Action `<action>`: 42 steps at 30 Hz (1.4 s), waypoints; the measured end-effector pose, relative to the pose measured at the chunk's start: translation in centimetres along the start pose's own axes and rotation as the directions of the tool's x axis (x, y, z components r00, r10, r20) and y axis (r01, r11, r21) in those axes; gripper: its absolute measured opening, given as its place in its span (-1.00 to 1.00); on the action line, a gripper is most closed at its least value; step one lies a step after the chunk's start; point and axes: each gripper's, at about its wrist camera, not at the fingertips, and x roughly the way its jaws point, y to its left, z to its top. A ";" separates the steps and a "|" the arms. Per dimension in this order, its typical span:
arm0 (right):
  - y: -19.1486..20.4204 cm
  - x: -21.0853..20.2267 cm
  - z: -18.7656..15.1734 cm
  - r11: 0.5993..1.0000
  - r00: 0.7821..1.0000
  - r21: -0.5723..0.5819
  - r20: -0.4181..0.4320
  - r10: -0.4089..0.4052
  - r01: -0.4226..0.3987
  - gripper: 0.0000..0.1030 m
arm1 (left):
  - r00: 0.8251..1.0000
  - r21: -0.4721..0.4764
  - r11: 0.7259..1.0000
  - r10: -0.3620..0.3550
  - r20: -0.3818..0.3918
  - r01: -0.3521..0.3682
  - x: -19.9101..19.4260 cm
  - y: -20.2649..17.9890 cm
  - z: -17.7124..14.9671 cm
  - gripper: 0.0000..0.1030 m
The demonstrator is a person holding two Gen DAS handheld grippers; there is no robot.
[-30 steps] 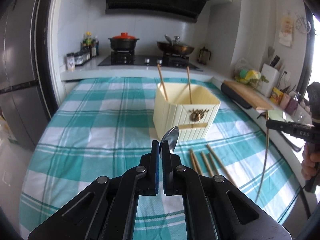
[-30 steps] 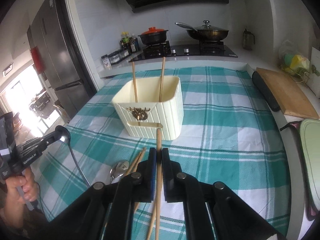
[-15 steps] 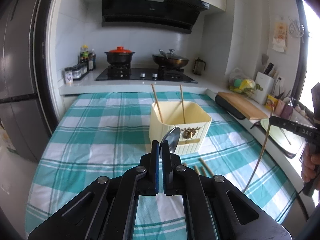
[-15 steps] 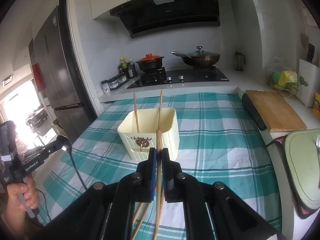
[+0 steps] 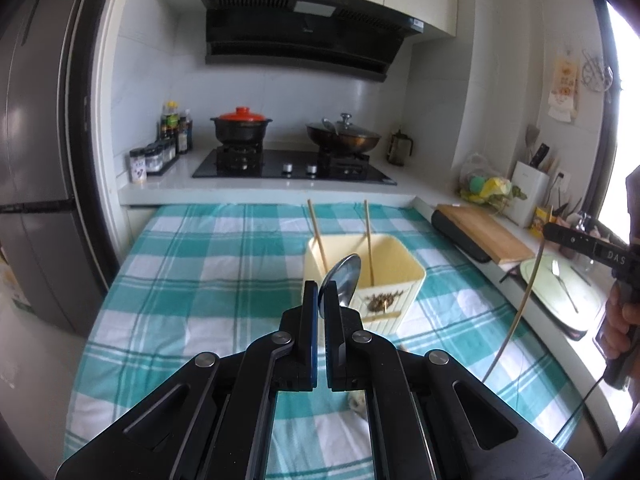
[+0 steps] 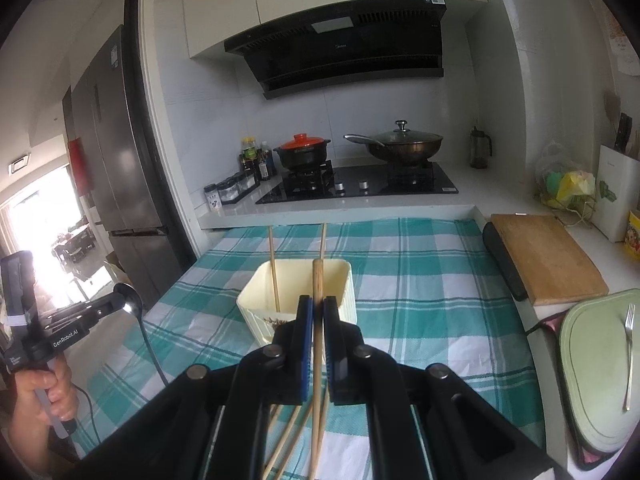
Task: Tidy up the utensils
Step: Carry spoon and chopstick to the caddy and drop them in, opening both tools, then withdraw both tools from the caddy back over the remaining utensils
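Spreading under everything: a bench (image 6: 420,280) draped in a teal-and-white checked cloth, butting at its far edge against a white counter with a black hob (image 6: 360,190). Sitting on the hob: a black pot with a red lid (image 6: 302,152) and a lidded wok (image 6: 404,146), with spice jars (image 6: 232,192) lining up at the hob's left. Lying along the bench's right edge: a wooden cutting board (image 6: 548,256), and nearer, a pale green tray (image 6: 592,368) carrying a fork (image 6: 627,356).

Standing near the middle of the bench: a cream utensil holder (image 6: 340,280), already holding two chopsticks (image 5: 318,236) leaning upright inside.

Hovering in front of the holder on its near side: the left tool (image 5: 321,300), pressed together and pinching a metal spoon (image 5: 344,276), bowl up, partly blocking the holder's front wall. Hovering likewise: the right tool (image 6: 318,308), pinching a single chopstick (image 6: 318,320) that is pointing up and overlapping the holder in view.

Lying loose on the cloth under the right tool, toward the bench's near edge: more chopsticks (image 6: 288,436), partly hidden by the tool's black arms.
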 end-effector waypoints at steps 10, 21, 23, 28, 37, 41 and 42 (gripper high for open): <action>1.0 2.3 7.8 1.000 0.996 -0.029 0.088 0.011 -0.008 -0.89 | 0.995 0.050 0.998 0.037 0.096 -0.042 2.6 -0.8 8.0 -1.00; 1.4 12.2 12.4 0.998 0.996 -0.070 0.090 0.005 0.001 -0.89 | 0.992 0.091 0.990 0.106 0.068 -0.112 12.4 -1.8 10.5 -1.00; 1.3 14.6 11.9 0.996 0.998 -0.086 0.055 0.003 0.002 -0.90 | 0.993 0.106 0.988 0.111 0.030 -0.114 14.7 -2.2 9.6 -1.00; 0.5 20.5 8.8 0.994 0.997 -0.111 -0.080 -0.015 0.006 -0.89 | 0.991 0.138 0.987 0.095 -0.094 -0.082 20.2 -3.3 6.3 -0.99; -2.6 22.0 5.2 1.000 0.982 -0.014 -0.188 0.006 -0.009 -0.04 | 0.977 0.113 0.991 0.095 -0.190 -0.074 19.5 -2.9 3.0 0.33; -2.7 18.5 4.0 0.999 0.980 -0.044 -0.196 -0.023 0.015 0.19 | 0.974 0.117 0.992 0.079 -0.213 -0.055 15.7 -1.8 2.0 0.58; -2.7 17.5 3.5 0.998 0.978 -0.056 -0.204 -0.035 0.024 0.22 | 0.973 0.125 0.991 0.079 -0.215 -0.053 14.3 -1.6 1.5 0.65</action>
